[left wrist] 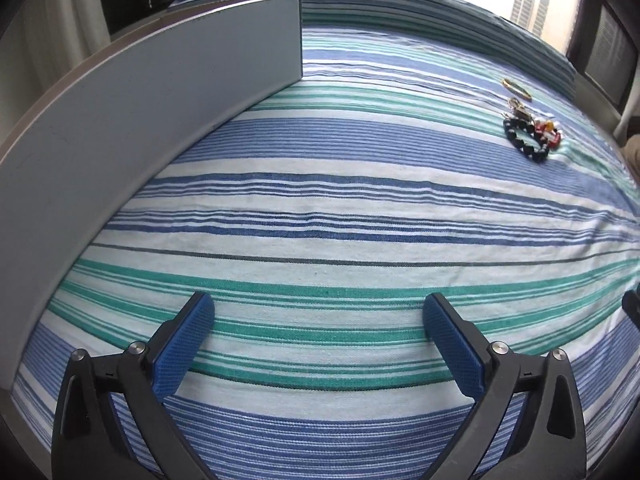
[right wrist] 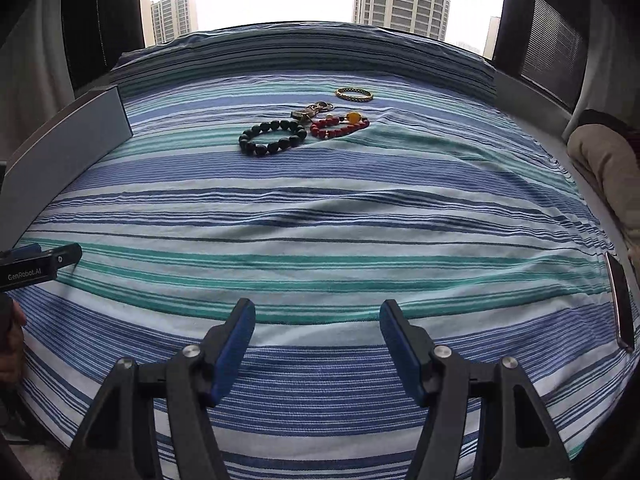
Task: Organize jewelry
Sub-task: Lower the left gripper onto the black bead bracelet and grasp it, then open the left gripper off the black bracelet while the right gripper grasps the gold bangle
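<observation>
Jewelry lies on a blue, green and white striped cloth (right wrist: 320, 208). In the right wrist view a dark bead bracelet (right wrist: 273, 137), a red bead bracelet (right wrist: 339, 126) with a yellow bead, a metal key clasp (right wrist: 312, 111) and a thin gold-green bangle (right wrist: 354, 94) sit far ahead. In the left wrist view they lie far right: dark bracelet (left wrist: 524, 138), bangle (left wrist: 518, 89). My left gripper (left wrist: 318, 322) is open and empty low over the cloth. My right gripper (right wrist: 318, 326) is open and empty. The left gripper's tip (right wrist: 60, 258) shows at the left edge.
A grey box wall (left wrist: 160, 92) stands along the left side of the cloth and shows in the right wrist view (right wrist: 68, 148). A phone (right wrist: 620, 304) lies at the right edge. A beige cushion (right wrist: 604, 160) sits at far right. Windows are behind.
</observation>
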### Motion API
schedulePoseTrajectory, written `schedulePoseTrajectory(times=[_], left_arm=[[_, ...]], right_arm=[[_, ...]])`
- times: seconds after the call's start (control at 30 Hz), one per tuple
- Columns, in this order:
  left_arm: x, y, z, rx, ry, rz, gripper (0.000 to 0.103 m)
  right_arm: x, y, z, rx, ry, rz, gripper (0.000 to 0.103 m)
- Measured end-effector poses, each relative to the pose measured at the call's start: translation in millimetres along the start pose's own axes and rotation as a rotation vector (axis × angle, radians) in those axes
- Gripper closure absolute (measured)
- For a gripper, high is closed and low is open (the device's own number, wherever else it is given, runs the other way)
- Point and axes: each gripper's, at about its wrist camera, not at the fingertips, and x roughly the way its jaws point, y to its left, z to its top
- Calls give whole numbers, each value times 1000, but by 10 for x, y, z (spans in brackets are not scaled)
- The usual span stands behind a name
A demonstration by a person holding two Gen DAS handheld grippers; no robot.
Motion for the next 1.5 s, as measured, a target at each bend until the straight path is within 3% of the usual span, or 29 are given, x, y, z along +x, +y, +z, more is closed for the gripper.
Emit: schedulePoseTrajectory(times=[0.07, 0.13, 0.23, 0.4, 0.53, 0.67, 0.73, 0.8, 0.83, 0.9, 1.03, 1.27, 1.5], left_arm=[[-13, -12, -2, 6, 14, -1, 0], [5, -43, 100, 4, 86, -9, 1], [-50, -228, 419, 50, 74, -156, 1], [71, -952, 1198, 225, 56, -325, 1], [546, -1567, 1565, 347, 59, -315, 2], [985, -1890, 1645, 383, 113, -277, 25], [996, -1966, 1596, 419, 53, -227, 26], [963, -2001, 1544, 434, 43, -277, 52], [942, -2014, 1549, 442, 39, -286, 83], [903, -2028, 1489, 465, 34, -257, 90], [796, -1765, 1387, 367, 76, -295, 92], [402, -681, 842, 189, 109, -257, 92], [101, 187, 397, 59, 117, -143, 91]], right_arm=[[14, 3, 49, 11, -20, 16, 37], [63, 10, 81, 18, -26, 34, 37], [109, -9, 83, 25, -22, 64, 37], [117, -142, 38, 57, -27, 73, 37], [124, -249, 8, 86, -22, 79, 37], [108, -312, -12, 102, -25, 87, 37], [94, -343, -26, 108, -27, 90, 37], [100, -373, -44, 113, -26, 91, 37], [110, -389, -53, 116, -23, 90, 37], [145, -422, -68, 127, -15, 88, 37], [159, -455, -72, 145, -8, 93, 37], [82, -488, 68, 111, -11, 119, 37], [308, -653, 805, 90, 120, 314, 37]])
